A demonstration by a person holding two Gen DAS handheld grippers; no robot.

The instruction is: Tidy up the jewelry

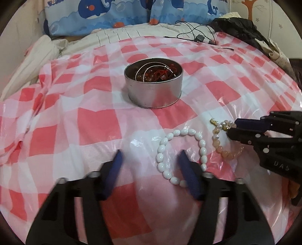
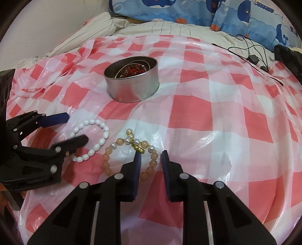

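Right tongs (image 1: 231, 128) marked "DAS", at peach bracelet (image 1: 224, 153)

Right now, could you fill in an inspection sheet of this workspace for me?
Surface: red-and-white checked plastic sheet over a bed.
Job's things: round metal tin holding jewelry; white bead bracelet and peach bead bracelet lying loose.
Clutter: black bag.
Grippers: left gripper straddles the white bracelet, not gripping; right gripper astride the peach bracelet, gap visible.
Cables: black cable with adapter.
Surroundings: whale-print pillows, striped bedding.
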